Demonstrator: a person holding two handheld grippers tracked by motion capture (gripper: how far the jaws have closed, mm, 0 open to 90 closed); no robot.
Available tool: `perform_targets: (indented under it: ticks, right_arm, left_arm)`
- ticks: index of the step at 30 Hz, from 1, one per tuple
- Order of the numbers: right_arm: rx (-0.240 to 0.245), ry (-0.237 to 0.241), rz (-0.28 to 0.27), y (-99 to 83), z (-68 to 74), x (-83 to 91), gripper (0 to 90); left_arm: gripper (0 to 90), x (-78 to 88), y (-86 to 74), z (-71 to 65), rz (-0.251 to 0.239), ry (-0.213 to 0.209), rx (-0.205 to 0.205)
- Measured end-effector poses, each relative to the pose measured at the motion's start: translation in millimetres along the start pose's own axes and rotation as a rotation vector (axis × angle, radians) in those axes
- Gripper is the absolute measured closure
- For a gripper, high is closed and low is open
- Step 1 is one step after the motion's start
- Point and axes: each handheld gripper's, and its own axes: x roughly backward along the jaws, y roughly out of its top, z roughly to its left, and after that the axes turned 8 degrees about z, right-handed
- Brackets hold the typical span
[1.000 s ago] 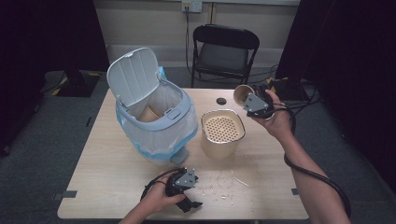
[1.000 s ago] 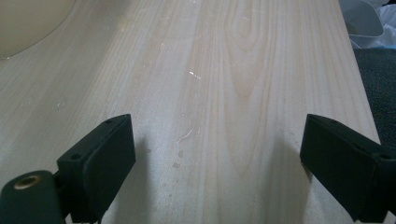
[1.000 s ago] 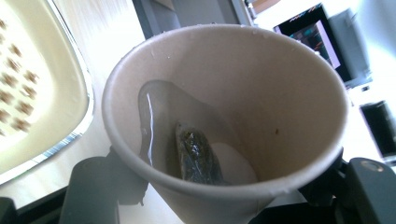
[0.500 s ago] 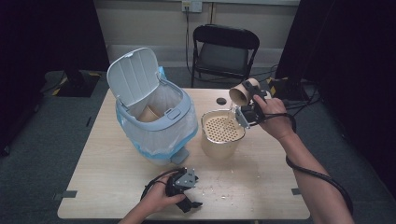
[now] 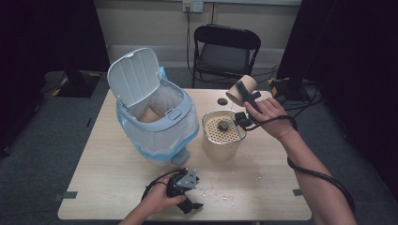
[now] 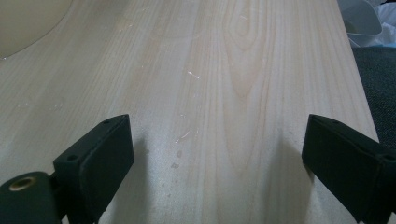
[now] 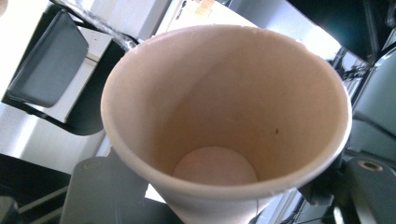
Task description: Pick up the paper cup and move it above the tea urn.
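Right gripper (image 5: 247, 96) pinching paper cup (image 5: 240, 91) by its sides, cup tilted, raised above table (image 5: 117, 164) at 1 o'clock from beige strainer pot (image 5: 220, 136). In right gripper view, cup (image 7: 224, 116) mouth faces camera, inside bare, jaws pressed on both flanks. Small dark lump lies on pot's perforated insert. Left gripper (image 5: 187, 185) rests on table at 6 o'clock edge, jaws spread wide, nothing between them. Lidded bin (image 5: 155, 112) with blue liner stands at 9 o'clock from pot, lid up. Small black cap (image 5: 222, 101) near far edge.
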Motion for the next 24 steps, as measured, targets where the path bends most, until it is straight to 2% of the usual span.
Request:
perform_targets:
  ticks: [2, 3, 4, 5, 7, 8, 9, 12, 15, 16, 18, 19, 23, 24]
  right_arm:
    - [-0.055, 0.037, 0.003, -2.1, -2.1, -0.8, 32.9]
    - [-0.131, 0.099, -0.006, -3.7, -2.6, -1.5, 32.8]
    - [-0.158, 0.125, -0.009, -4.6, -3.6, -2.2, 32.7]
    - [-0.215, 0.181, -0.004, -6.5, -4.2, -2.6, 32.7]
    - [-0.362, 0.302, -0.004, -10.4, -3.8, -4.4, 32.7]
    - [-0.391, 0.330, -0.010, -11.6, -3.5, -5.3, 32.7]
    - [-0.444, 0.386, -0.018, -13.2, -3.1, -6.3, 32.8]
    - [-0.602, 0.502, -0.034, -17.9, -1.6, -8.5, 32.7]
    - [-0.788, 0.636, -0.040, -24.2, 0.5, -13.6, 32.6]
    - [-0.826, 0.661, -0.044, -26.1, 0.9, -14.8, 32.3]
    - [-0.983, 0.776, -0.051, -31.5, 4.2, -20.8, 32.3]
    - [-1.038, 0.780, -0.051, -34.1, 5.2, -21.1, 32.2]
    - [-1.321, 0.868, -0.082, -45.2, 9.3, -26.0, 32.2]
    - [-1.372, 0.881, -0.089, -47.4, 10.2, -27.1, 32.2]
  left_arm:
    - [8.3, 0.0, 0.0, 0.0, 0.000, 0.000, 0.000]
    - [8.3, 0.0, 0.0, 0.0, 0.001, 0.000, 0.000]
    - [8.3, 0.0, 0.0, 0.0, 0.001, 0.000, 0.000]
    - [8.3, 0.0, 0.0, 0.0, 0.000, 0.000, -0.001]
    - [8.3, 0.0, 0.0, 0.1, 0.001, -0.001, -0.001]
    - [8.3, 0.0, 0.0, 0.0, 0.000, 0.000, 0.000]
    - [8.3, 0.1, 0.1, -0.1, 0.001, 0.000, 0.000]
    - [8.2, 0.1, 0.1, -0.1, 0.002, -0.001, -0.001]
    - [8.1, -0.7, -0.1, -0.2, -0.005, 0.004, 0.000]
    - [8.1, -0.7, -0.1, -0.2, -0.005, 0.005, 0.000]
    - [8.1, -0.7, -0.1, -0.3, -0.006, 0.004, 0.001]
    - [8.1, -0.7, -0.1, -0.2, -0.005, 0.004, 0.001]
    - [8.1, -0.4, 0.1, -0.1, -0.003, 0.004, -0.002]
    - [8.1, -0.4, 0.1, -0.1, -0.003, 0.004, -0.002]
